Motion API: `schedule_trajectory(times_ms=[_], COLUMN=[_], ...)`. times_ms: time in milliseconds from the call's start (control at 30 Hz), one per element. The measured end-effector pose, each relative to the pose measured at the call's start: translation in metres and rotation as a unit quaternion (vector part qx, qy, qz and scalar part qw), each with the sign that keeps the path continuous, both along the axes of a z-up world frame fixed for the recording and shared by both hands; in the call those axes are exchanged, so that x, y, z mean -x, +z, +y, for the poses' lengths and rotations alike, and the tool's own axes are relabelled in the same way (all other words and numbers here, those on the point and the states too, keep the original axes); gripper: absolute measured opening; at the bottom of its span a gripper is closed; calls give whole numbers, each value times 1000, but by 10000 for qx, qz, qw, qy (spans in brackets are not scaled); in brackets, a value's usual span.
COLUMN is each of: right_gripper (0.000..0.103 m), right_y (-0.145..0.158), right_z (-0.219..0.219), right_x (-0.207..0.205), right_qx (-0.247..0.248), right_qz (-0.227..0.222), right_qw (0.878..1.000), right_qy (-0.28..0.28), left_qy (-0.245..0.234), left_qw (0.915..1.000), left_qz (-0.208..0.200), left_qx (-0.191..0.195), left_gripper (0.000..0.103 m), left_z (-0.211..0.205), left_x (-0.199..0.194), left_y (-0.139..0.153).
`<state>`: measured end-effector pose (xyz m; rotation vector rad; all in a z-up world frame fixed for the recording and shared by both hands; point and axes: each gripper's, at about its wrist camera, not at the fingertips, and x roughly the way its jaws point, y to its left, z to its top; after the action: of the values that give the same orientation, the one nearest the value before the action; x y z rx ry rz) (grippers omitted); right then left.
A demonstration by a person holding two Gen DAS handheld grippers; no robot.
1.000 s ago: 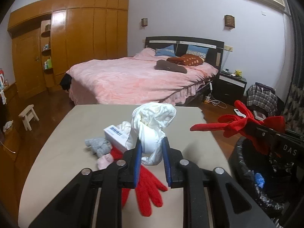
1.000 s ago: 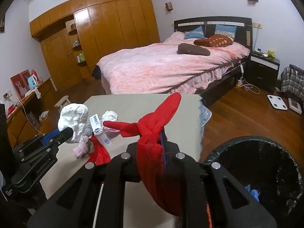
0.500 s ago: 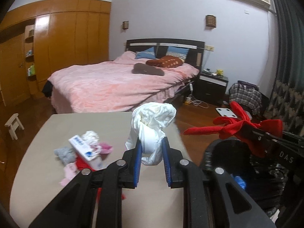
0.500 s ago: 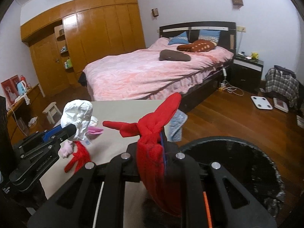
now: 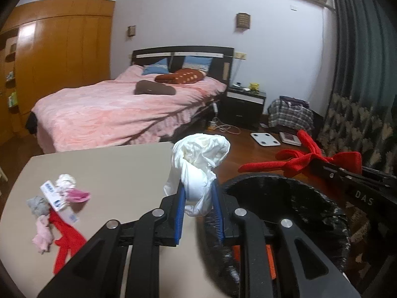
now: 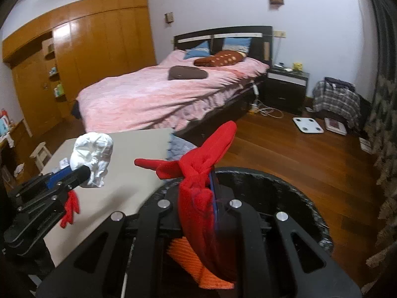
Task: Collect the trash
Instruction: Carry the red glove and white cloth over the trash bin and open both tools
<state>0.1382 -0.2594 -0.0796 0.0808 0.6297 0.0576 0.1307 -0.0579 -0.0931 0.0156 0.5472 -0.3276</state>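
My left gripper [image 5: 198,193] is shut on a crumpled white bag [image 5: 201,159] and holds it at the near left rim of the black-lined trash bin [image 5: 310,193]. It also shows in the right wrist view [image 6: 90,156]. My right gripper [image 6: 211,181] is shut on a red glove [image 6: 201,166] and holds it over the bin [image 6: 297,198]. The glove also shows in the left wrist view [image 5: 302,159]. An orange item [image 6: 198,265] lies in the bin under the right gripper.
On the beige table [image 5: 111,168] lie a second red glove [image 5: 65,238], a white and blue box [image 5: 53,196], grey, pink and white scraps. Behind are a pink bed [image 5: 119,111], a nightstand [image 5: 245,104], a scale [image 5: 264,139] and a wardrobe.
Both grippers have swung right from above the table to the trash bin, each still holding its item. The pile on the table has slid to the left of the view.
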Motion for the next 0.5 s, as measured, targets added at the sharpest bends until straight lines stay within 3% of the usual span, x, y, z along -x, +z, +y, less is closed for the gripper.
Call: schedule_trajectory(times_ms=[400, 500], right_gripper=[18, 37], right_y=[-34, -43], right_z=[-43, -48], right_x=[6, 5], right_qx=[25, 92], right_qz=[327, 392], right_qw=[9981, 9972], right_qy=[-519, -628], left_qy=[-581, -723], left_qw=[9981, 9968], left_qz=[210, 313], left_qx=[67, 155], left_gripper=[21, 28], left_z=[-50, -55], left_x=[-16, -22], left_y=[-18, -22])
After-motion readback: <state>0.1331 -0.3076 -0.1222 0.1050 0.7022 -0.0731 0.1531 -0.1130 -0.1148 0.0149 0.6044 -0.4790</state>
